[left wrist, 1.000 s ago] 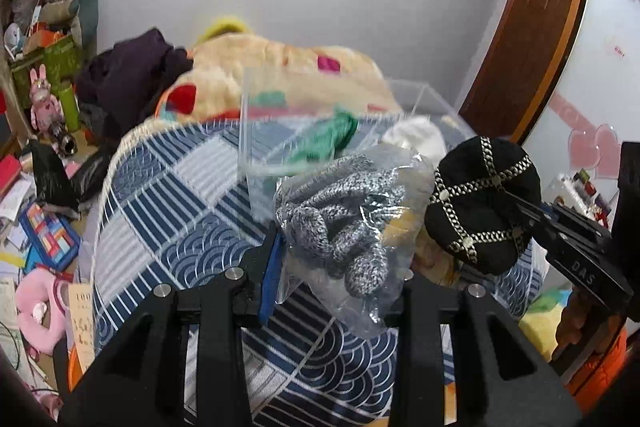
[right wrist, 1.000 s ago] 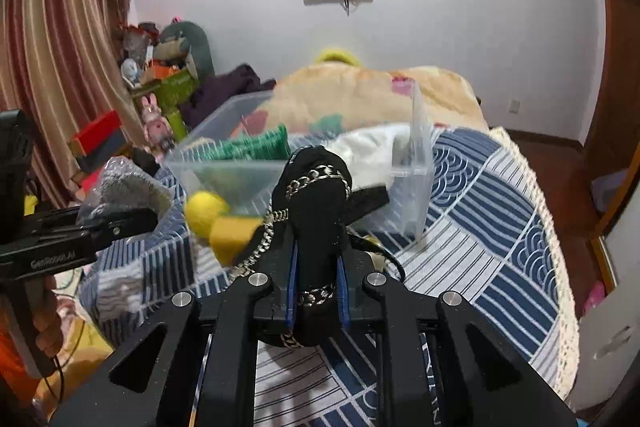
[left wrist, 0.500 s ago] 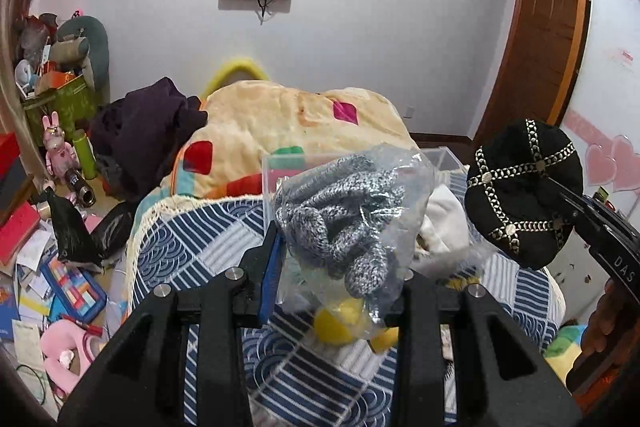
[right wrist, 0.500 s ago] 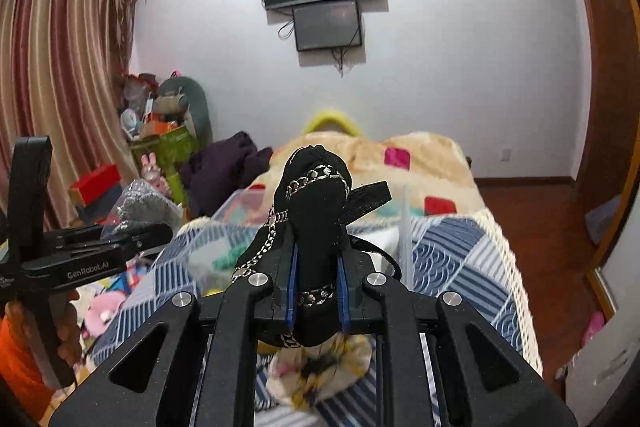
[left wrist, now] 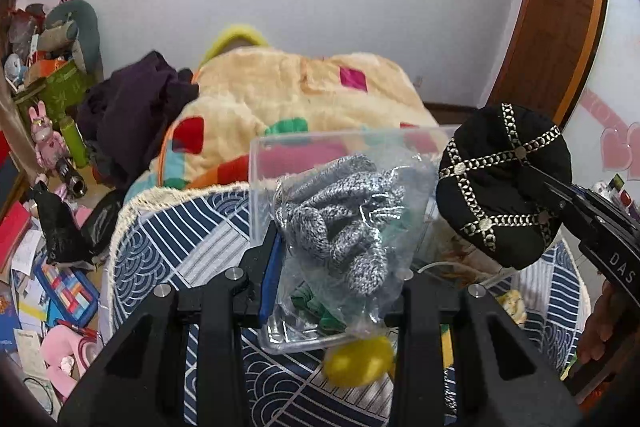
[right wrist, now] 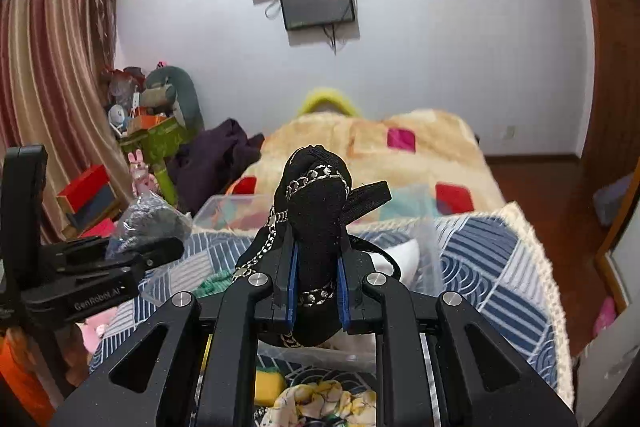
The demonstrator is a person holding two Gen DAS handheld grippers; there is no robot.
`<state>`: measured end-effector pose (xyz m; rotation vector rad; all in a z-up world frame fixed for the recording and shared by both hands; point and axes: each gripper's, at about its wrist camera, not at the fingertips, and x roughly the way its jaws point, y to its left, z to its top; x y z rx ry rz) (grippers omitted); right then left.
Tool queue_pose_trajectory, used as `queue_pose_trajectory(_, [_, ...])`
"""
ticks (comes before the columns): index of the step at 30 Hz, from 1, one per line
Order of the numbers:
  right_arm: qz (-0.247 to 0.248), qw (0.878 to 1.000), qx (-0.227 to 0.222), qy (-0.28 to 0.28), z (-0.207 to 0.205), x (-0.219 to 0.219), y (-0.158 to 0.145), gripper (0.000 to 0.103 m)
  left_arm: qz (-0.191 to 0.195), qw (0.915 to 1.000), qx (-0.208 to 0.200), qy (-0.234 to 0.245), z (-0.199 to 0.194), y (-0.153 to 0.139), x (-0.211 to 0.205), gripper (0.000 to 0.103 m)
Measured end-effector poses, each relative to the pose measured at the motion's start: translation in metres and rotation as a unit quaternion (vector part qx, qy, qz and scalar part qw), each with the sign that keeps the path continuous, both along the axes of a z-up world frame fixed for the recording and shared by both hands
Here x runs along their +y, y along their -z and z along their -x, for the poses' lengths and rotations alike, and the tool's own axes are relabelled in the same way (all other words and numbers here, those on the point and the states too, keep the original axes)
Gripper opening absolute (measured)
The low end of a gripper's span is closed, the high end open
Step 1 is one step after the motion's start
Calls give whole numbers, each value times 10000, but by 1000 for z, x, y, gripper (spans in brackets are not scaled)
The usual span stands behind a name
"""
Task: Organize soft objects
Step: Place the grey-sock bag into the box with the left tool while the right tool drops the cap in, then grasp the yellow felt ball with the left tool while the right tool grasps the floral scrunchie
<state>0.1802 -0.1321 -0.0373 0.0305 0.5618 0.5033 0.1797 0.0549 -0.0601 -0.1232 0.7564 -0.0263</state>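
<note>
Above the clear plastic storage bin (left wrist: 280,155) on the blue-and-white patterned bedspread (left wrist: 168,247): left gripper (left wrist: 336,267) clamped on a crinkly transparent bag of grey knitted fabric (left wrist: 340,223), held up over the bin's near corner. Just to the right, right gripper (right wrist: 316,283) closed narrow on a black cloth hat trimmed with silver chain (right wrist: 316,203), also raised over the bin. Down inside the bin, green fabric (right wrist: 212,285) and white cloth (right wrist: 404,255); beside its near wall, a yellow soft ball (left wrist: 358,361).
</note>
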Motion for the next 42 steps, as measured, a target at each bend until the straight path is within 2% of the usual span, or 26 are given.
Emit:
queue_pose_trajectory(8, [54,9988,479,-111,-13,7,19,14,71,9996,255,-36,-17,17,-3,35])
queue_pose_trajectory(15, [576,9961,628,-224,-21,16,35,18,-292,9991,293,-31,-16,21,-13,37])
queue_pose_trajectory(18, [622,9954,689,-236,-20,15,37,19,-325,9990,311,-11,-14,21,-14,38])
queue_pose_trajectory(22, [651,9952,675,-263,-16,12,33,30,-209,9992,334,-11,-11,20,-12,40])
queue_pose_trajectory(23, [698,9952,637,-255,-13,11,32,37,-174,9993,319,-8,-10,19,-11,41])
queue_pose_trajectory(25, [753,9955,536,-193,-9,11,28,52,-125,9996,242,-4,-5,15,-11,48])
queue_pose_trajectory(27, [709,9964,433,-164,-4,8,24,60,-113,9999,81,-25,3,9,-11,63])
queue_pose_trajectory(35, [618,9980,116,-107,11,0,7,72,-42,9995,-319,4,30,-13,-9,77])
queue_pose_trajectory(40, [518,9984,-210,-75,28,-9,-6,83,178,9989,-435,-73,45,-18,-2,86])
queue_pose_trajectory(42, [503,9983,-296,-72,34,-13,-8,83,157,9987,-476,-82,52,-17,0,87])
